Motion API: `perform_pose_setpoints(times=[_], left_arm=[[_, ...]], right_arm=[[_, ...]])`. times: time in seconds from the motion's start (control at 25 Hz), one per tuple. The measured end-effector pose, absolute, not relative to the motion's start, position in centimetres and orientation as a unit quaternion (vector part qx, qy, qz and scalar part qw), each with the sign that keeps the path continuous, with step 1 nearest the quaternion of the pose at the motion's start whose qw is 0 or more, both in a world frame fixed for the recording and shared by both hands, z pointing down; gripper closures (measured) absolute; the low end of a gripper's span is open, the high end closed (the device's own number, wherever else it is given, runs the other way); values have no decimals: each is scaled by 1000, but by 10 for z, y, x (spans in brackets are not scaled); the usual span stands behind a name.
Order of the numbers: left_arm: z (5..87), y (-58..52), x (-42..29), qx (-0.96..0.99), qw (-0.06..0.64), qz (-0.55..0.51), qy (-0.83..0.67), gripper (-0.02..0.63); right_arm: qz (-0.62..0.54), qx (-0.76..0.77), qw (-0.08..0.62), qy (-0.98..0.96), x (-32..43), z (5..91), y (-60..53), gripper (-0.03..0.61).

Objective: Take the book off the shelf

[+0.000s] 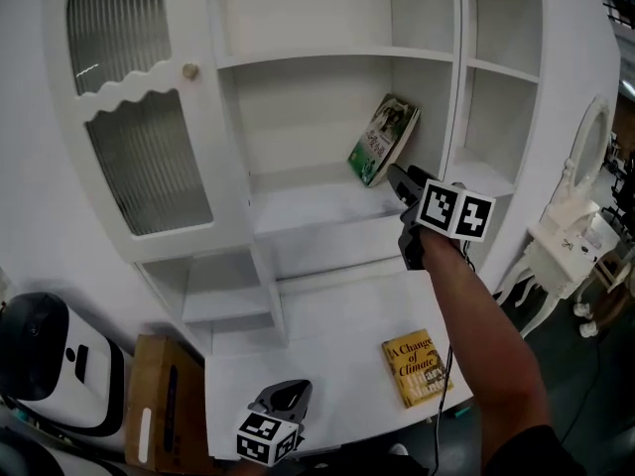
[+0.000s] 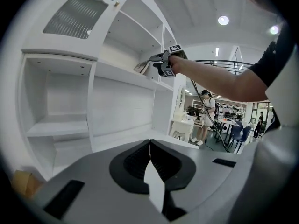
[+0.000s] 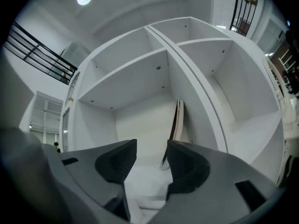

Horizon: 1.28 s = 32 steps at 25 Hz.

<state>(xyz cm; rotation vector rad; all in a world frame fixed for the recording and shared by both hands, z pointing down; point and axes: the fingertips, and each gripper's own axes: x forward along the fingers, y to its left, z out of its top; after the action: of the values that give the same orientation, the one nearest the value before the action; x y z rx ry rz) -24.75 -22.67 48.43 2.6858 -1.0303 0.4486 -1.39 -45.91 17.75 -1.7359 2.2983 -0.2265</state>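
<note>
A green-covered book (image 1: pixel 382 139) stands tilted on the middle shelf (image 1: pixel 298 206), leaning against the white divider. My right gripper (image 1: pixel 401 180) is held just below and in front of it, jaws open with nothing between them. In the right gripper view the book (image 3: pixel 176 121) shows edge-on just past the right jaw, with the gripper (image 3: pixel 152 155) aimed into the shelf bay. A yellow book (image 1: pixel 417 368) lies flat on the lower counter. My left gripper (image 1: pixel 286 402) hangs low at the counter's front edge, jaws shut and empty (image 2: pixel 149 148).
The cabinet has a ribbed-glass door (image 1: pixel 139 117) at the left and narrow open shelves (image 1: pixel 496 67) at the right. A cardboard box (image 1: pixel 164 385) and a white machine (image 1: pixel 50 365) sit at lower left. A small white dressing table (image 1: pixel 556 246) stands to the right.
</note>
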Motion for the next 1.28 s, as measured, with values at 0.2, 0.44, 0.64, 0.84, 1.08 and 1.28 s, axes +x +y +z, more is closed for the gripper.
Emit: perform_pose_setpoints(times=[0.2,0.44,0.64,0.84,1.08,1.28], left_arm=[[490,-236,-254,910,134,139,-367,603],[491,-245,-253,903,147,122,-386,603],[491,-244,-254,897,149,119,-398,603],[495,-242,-264,886,156,120,-420,603],[488,-242,-266,882,149,115,-431,603],[488,-239,-263,882,148,117,-432,603]], right_arm=[[-127,-632,102,757,9,180,-516,345],[-159,-643,105,742,17,184,-557,344],[-164,-647,98,738,19,183,-582,344],[-162,-648,123,734,22,177,-594,345],[-168,-651,162,722,31,177,-594,486],[-179,-635,183,729,30,175,-591,495]])
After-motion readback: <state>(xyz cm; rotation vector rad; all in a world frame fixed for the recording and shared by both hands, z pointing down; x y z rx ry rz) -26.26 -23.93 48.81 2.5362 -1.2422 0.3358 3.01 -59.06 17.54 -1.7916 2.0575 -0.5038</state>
